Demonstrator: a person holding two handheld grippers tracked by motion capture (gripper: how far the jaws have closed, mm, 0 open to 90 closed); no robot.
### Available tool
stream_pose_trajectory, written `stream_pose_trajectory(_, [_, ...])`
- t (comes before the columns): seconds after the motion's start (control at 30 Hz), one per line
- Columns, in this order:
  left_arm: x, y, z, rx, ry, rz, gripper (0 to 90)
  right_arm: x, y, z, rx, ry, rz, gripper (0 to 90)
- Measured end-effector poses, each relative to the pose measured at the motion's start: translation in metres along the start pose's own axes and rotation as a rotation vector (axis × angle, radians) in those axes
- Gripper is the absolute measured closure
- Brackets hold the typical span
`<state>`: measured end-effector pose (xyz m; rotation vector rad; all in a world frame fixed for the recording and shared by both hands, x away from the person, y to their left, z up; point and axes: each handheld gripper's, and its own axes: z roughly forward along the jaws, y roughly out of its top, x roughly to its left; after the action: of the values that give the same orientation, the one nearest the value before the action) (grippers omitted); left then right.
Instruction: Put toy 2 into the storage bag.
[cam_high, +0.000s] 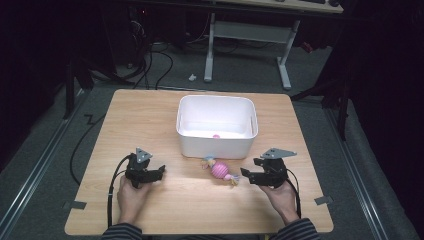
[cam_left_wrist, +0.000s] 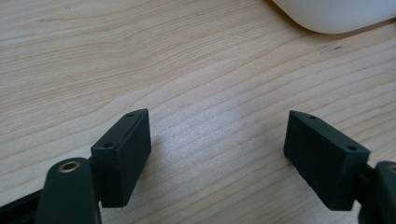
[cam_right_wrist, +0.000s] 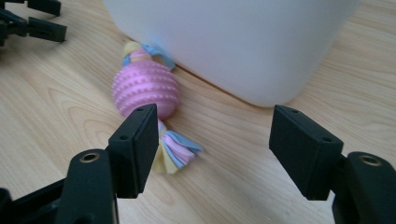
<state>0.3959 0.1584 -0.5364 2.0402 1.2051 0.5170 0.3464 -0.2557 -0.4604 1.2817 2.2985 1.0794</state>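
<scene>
- The right gripper (cam_high: 248, 174) sat at the lower right of the high view with its jaws spread wide and empty, just to the right of the pink toy (cam_high: 219, 170); picking that toy up looked like the step in hand.
- The pink toy, a ribbed ball with pastel tassels at both ends, lay on the counter (cam_high: 150, 107) at centre frame, just in front of the white bin (cam_high: 216, 145) and touching or nearly touching its front wall.
- In the right gripper view the ball (cam_right_wrist: 145, 92) lay left of the gap between the jaws, so the gripper probably needed to swing toward it and centre on the ball (not the soft tassel (cam_right_wrist: 176, 150), which would likely slip) before closing.
- With the bin wall so close, approaching from the open side seemed wiser.
- The left gripper (cam_high: 155, 173) rested at the lower left, well apart from the toy, jaws wide over bare wood.
- The white bin stood open at centre, holding one small pink item (cam_high: 216, 135) near its front wall; I could not tell what it was.
</scene>
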Motion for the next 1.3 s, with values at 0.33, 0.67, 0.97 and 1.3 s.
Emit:
stream_pose_trajectory(0.33, [0.000,0.000,0.000,0.001,0.000,0.000,23.2,0.021,0.027,0.029,0.005,0.099,-0.026,31.8])
stream_pose_trajectory(0.67, [0.000,0.000,0.000,-0.001,-0.002,-0.007,23.9,0.034,0.034,0.035,0.033,0.094,-0.077,31.8])
stream_pose_trajectory(0.97, [0.000,0.000,0.000,0.001,-0.001,-0.005,23.7,0.034,0.035,0.049,0.075,0.108,-0.088,31.8])
stream_pose_trajectory(1.3, [0.000,0.000,0.000,-0.002,-0.001,-0.008,24.0,0.043,0.030,0.078,0.142,0.096,-0.150,30.8])
